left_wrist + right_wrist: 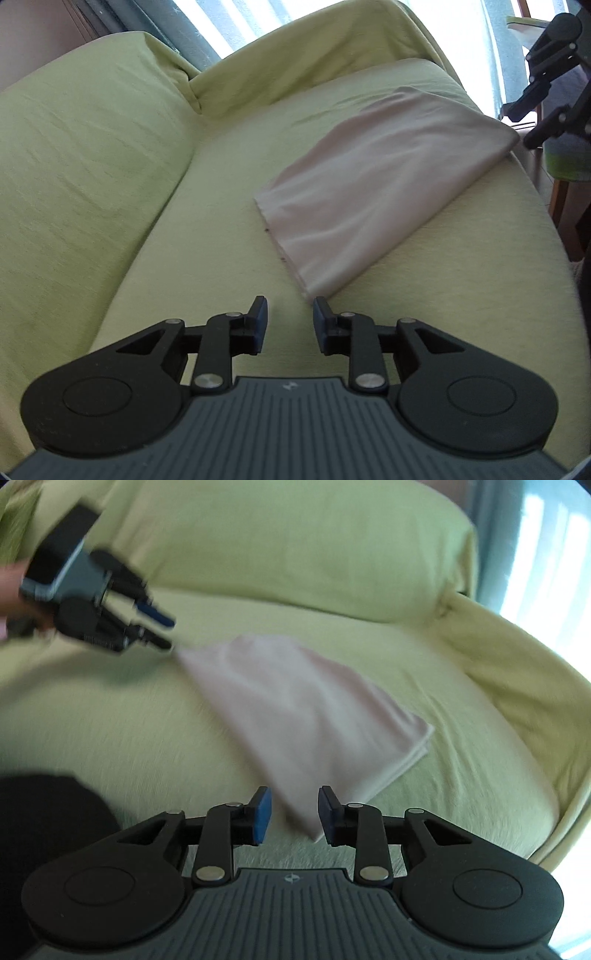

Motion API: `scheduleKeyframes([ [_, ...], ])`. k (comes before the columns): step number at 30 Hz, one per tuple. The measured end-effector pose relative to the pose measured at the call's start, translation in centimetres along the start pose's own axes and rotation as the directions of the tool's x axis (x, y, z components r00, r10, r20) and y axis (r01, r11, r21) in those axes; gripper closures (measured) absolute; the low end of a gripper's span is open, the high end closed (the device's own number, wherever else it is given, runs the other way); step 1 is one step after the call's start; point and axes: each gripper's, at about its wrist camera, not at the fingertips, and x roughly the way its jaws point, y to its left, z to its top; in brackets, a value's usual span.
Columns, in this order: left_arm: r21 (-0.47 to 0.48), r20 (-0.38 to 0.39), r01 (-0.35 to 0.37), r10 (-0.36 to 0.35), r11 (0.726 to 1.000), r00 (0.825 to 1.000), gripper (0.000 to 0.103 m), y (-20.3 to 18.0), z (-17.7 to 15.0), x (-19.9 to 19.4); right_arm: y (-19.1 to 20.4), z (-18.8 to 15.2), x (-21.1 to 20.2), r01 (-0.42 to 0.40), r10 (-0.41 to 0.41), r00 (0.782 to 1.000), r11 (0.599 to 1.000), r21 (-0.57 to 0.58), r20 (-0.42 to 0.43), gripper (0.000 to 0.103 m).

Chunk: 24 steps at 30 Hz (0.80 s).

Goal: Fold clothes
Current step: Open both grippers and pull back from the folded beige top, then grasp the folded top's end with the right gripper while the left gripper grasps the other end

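A folded pale pink cloth (pixel 384 184) lies flat on the seat of a sofa (pixel 110 155) draped in a light green cover, stacked layers showing at one corner in the right wrist view. The left tool (pixel 289 321) hangs just off one corner of the cloth, fingers parted and holding nothing. The right tool (pixel 294 814) sits above the opposite corner, its blue pads (pixel 263 814) spread wide and nothing between them but the cloth lying below.

One folded cloth (pixel 384 184), two grippers, one sofa (pixel 92 155)
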Motion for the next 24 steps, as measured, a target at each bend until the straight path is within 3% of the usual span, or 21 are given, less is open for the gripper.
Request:
scheduleKeyframes([
  [4,0.004,-0.001,0.03,-0.03,1.0,1.0,0.078,-0.9,0.4,0.1,1.0,0.2,1.3,0.028,-0.031,0.999,0.996,-0.079,-0.035,0.072],
  [9,-0.016,0.002,0.046,-0.046,0.999,0.999,0.076,-0.7,0.5,0.5,1.4,0.5,2.4,0.005,-0.009,0.998,0.997,-0.072,-0.055,0.067],
  [19,-0.004,0.014,0.048,-0.048,0.999,0.999,0.073,-1.0,0.3,0.2,2.2,0.6,2.8,0.055,-0.064,0.995,0.992,-0.113,-0.078,0.063],
  [24,0.078,0.079,0.045,-0.051,0.996,0.996,0.054,-2.4,0.8,-0.8,3.2,0.8,3.4,0.095,-0.108,0.992,0.976,-0.194,-0.06,0.057],
])
